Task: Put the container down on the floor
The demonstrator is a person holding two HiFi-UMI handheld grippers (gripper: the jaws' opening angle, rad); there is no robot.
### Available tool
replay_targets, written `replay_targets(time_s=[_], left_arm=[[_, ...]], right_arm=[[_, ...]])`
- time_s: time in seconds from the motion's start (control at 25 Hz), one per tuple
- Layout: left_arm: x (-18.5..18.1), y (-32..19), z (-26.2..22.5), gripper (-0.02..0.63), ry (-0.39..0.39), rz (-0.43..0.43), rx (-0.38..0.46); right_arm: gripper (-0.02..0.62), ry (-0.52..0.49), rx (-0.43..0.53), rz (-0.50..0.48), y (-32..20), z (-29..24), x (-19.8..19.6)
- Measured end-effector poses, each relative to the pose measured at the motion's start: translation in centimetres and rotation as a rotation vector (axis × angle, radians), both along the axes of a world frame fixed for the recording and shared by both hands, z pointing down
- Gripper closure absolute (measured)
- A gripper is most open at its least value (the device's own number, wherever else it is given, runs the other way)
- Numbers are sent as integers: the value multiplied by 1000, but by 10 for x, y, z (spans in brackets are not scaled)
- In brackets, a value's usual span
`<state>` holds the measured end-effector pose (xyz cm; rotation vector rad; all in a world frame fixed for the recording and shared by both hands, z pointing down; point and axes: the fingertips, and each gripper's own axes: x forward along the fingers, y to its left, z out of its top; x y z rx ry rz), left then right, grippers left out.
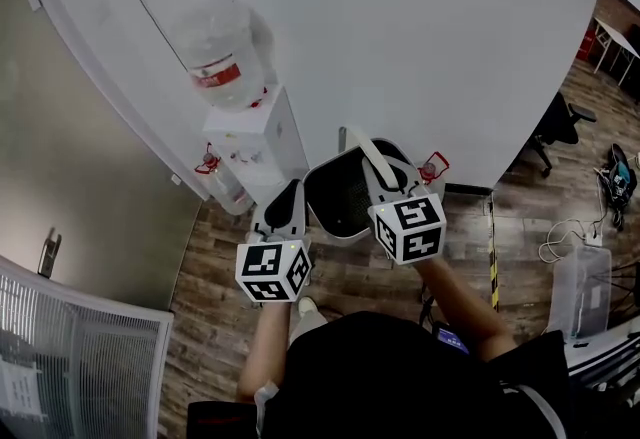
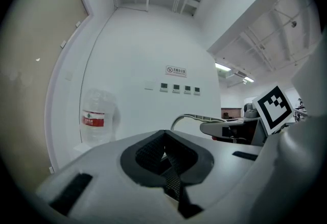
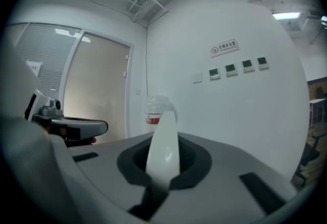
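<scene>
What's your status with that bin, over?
Right gripper shut on the white handle; left gripper shut on the mesh rim. The container held above the floor, not yet down. Water dispenser close ahead-left.

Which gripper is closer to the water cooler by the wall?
Left. The left gripper is just beside the water cooler; the right gripper grips the container's white handle, farther across.
</scene>
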<state>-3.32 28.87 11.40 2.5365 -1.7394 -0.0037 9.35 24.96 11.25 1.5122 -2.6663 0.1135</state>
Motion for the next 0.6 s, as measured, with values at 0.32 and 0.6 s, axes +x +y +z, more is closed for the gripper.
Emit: replay_targets(time_s=[0.32, 0.6], left_arm=[[-7, -4, 7, 592, 16, -25, -11], [-20, -18, 13, 592, 29, -31, -20]], right_arm=[[566, 6, -14, -8, -7, 5, -3], [566, 8, -30, -7, -22, 12, -15]])
